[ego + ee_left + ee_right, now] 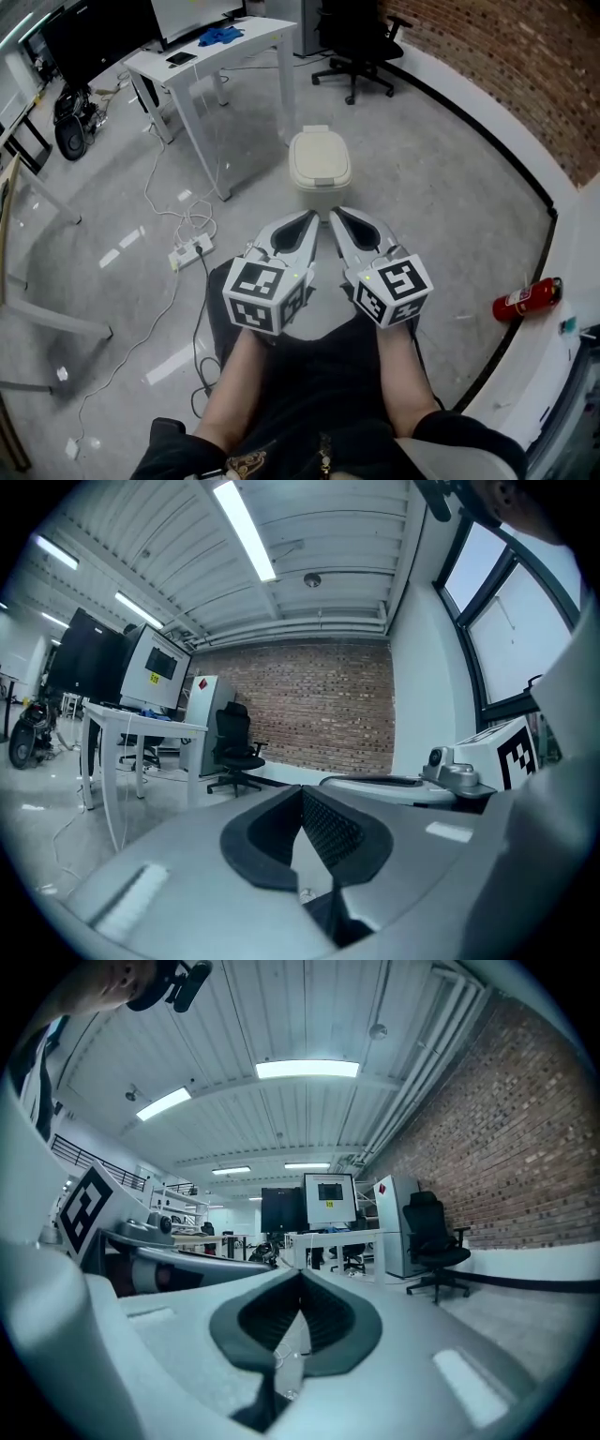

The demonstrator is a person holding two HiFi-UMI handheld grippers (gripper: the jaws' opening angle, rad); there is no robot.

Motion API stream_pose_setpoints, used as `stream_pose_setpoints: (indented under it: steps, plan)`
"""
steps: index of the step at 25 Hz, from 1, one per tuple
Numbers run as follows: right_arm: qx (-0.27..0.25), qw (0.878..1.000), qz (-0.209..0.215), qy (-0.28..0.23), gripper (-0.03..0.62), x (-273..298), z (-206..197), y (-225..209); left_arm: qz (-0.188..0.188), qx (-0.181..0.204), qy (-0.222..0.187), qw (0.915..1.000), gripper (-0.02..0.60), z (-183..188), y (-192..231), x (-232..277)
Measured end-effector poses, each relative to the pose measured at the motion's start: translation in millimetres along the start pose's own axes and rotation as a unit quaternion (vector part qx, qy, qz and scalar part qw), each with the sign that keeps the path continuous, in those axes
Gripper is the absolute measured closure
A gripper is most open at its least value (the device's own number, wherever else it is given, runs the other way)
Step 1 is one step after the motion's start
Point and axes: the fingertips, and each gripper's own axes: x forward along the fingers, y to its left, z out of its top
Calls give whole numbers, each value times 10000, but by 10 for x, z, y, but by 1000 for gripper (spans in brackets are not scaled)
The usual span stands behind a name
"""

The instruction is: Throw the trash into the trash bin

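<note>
Trash bin (320, 159): cream plastic, rounded, lid down, standing on the grey polished concrete floor (441, 197) directly ahead of both gripper tips, apart from them.

Left gripper (312, 217): grey jaws pressed together at the tips, nothing between the black ribbed pads. The left gripper view confirms this: the pads meet at the tip (302, 789), and only an empty loop-shaped gap sits behind it.

Right gripper (335, 216): held just beside the left one, tips near each other, both pointing at the bin. Its jaws are also pressed together and carry nothing; in the right gripper view the pads close at the tip (300, 1275).

Each gripper has a black-and-white marker cube behind the jaws, left (267, 295) and right (394, 291). Bare forearms run back from the cubes to dark sleeves at the bottom edge.

Surroundings:
- White power strip (190, 251) with trailing white cables on the floor, left of the grippers.
- White tabletop on white legs (211, 56) beyond the bin to the left, a blue crumpled item (220, 36) lying on it.
- Black wheeled office chair (361, 42) behind the bin.
- Red brick wall (506, 66) along the upper right.
- Red fire extinguisher (527, 298) lying on its side at the right, well apart from the bin.
</note>
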Motion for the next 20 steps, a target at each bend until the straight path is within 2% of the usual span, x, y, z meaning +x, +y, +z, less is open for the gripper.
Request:
stream_pose_setpoints:
  steps: [20]
  plan:
    - [75,9999,-15,-128,591,-35,2,-22,38,-100,120,9999,574,-128,-18,22]
